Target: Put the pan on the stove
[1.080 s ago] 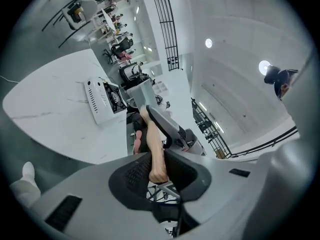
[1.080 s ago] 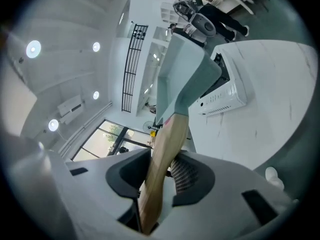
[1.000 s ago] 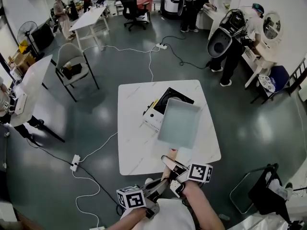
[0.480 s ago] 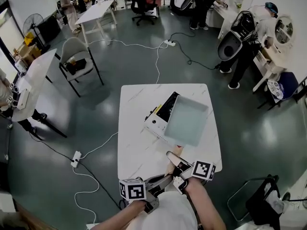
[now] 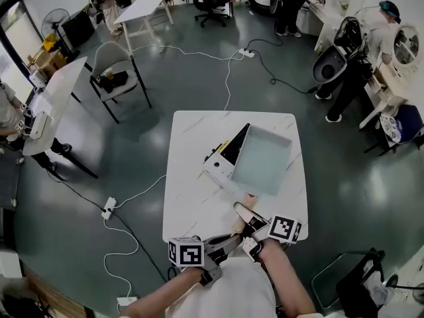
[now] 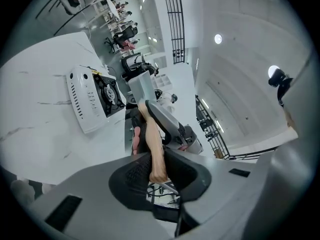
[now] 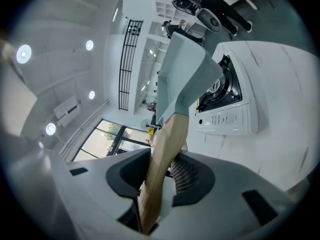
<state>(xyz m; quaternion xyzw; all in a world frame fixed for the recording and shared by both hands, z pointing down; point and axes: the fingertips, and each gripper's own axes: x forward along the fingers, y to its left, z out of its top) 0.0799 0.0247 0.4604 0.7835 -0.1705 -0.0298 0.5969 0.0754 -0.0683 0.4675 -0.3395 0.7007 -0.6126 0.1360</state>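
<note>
A pale green square pan (image 5: 262, 159) with a wooden handle (image 5: 247, 203) is held tilted over the right part of the stove (image 5: 222, 159), a white cooker with a black top on the white table (image 5: 192, 204). My right gripper (image 5: 246, 215) is shut on the handle close to the pan. My left gripper (image 5: 230, 240) is shut on the handle's near end. In the left gripper view the handle (image 6: 151, 151) runs between the pads of the left gripper (image 6: 152, 170), with the stove (image 6: 92, 100) beyond. The right gripper view shows the right gripper (image 7: 159, 178), the pan (image 7: 184, 76) and the stove (image 7: 227, 101). Whether the pan touches the stove is unclear.
A power cable (image 5: 136, 194) runs from the table's left side to a strip on the floor (image 5: 108, 208). A chair (image 5: 116, 78) and other tables (image 5: 56, 105) stand to the far left. People work at benches at the far right (image 5: 361, 58).
Both grippers have carried the pan forward, away from me. It now covers more of the stove's black top than before. Both grips on the handle are unchanged.
</note>
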